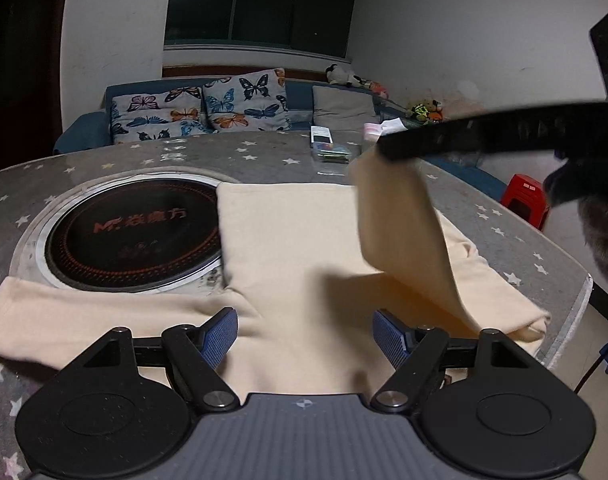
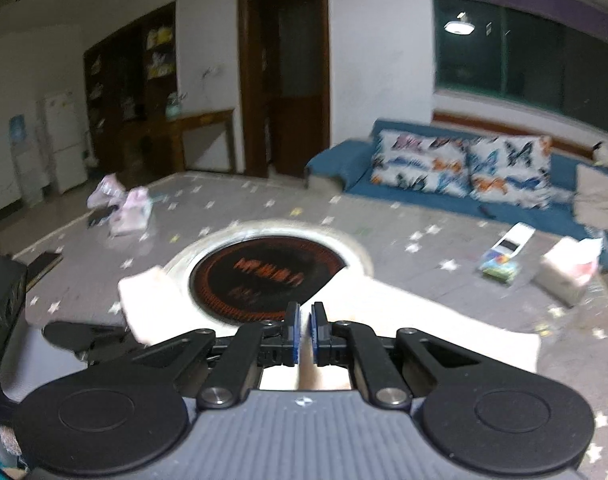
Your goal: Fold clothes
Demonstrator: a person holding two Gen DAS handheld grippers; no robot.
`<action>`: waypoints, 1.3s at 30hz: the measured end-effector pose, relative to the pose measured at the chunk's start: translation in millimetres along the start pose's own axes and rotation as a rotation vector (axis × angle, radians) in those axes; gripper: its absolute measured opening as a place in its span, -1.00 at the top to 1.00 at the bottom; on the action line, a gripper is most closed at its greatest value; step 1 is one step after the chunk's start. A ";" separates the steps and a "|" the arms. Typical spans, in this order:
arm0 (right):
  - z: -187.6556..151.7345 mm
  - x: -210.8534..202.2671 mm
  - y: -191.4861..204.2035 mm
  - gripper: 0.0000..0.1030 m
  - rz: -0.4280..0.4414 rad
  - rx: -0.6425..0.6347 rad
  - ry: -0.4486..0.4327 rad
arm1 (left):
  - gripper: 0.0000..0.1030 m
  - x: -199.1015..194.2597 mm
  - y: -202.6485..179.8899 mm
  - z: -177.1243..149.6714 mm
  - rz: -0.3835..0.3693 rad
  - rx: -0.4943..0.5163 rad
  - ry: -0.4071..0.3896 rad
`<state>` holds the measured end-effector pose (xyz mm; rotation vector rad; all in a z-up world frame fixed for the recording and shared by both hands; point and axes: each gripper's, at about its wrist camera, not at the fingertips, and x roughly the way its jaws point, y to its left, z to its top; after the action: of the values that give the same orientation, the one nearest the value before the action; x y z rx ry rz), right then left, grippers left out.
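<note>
Nearest in the left wrist view, the left gripper (image 1: 305,336) hovers low over one cream garment (image 1: 287,248), its two blue-padded fingers (image 1: 219,334) spread wide apart with nothing between them. The garment lies flat on the counter (image 1: 516,236), which wears a grey cloth printed with white stars. One sleeve (image 1: 63,312) stretches out to the left along the near edge, and the body of the garment covers the right rim of one round black cooktop (image 1: 131,236) set into the counter, ringed in red dots with orange lettering at its centre.

Further right, the other sleeve (image 1: 400,224) is lifted off the garment and hangs tilted in the air, its cuff end caught at the tip of the right gripper (image 1: 388,152), which reaches in from the right edge as a long dark bar. In the right wrist view that gripper's two fingers (image 2: 291,334) are drawn nearly together, a thin slot left between the blue pads with cream cloth showing in it, so they appear to be pinching the sleeve; the view is blurred.

Beyond the garment, near the far edge of the counter, lie one white remote (image 1: 320,135), one small colourful packet (image 1: 332,155) and one tissue pack (image 2: 570,276). Behind the counter stands one blue sofa (image 1: 299,100) carrying two butterfly-print cushions (image 1: 245,104) and one plain grey one.
</note>
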<state>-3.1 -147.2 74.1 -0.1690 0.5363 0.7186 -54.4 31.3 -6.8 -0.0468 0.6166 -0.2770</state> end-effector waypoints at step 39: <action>-87.8 -17.5 -90.7 0.51 -0.163 -0.106 0.277 | -0.04 32.9 -16.4 5.8 -0.050 0.022 0.061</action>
<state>10.4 -253.7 5.4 -0.4111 0.7399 0.5675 -29.4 6.4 -18.5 -0.0324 0.6739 -0.3350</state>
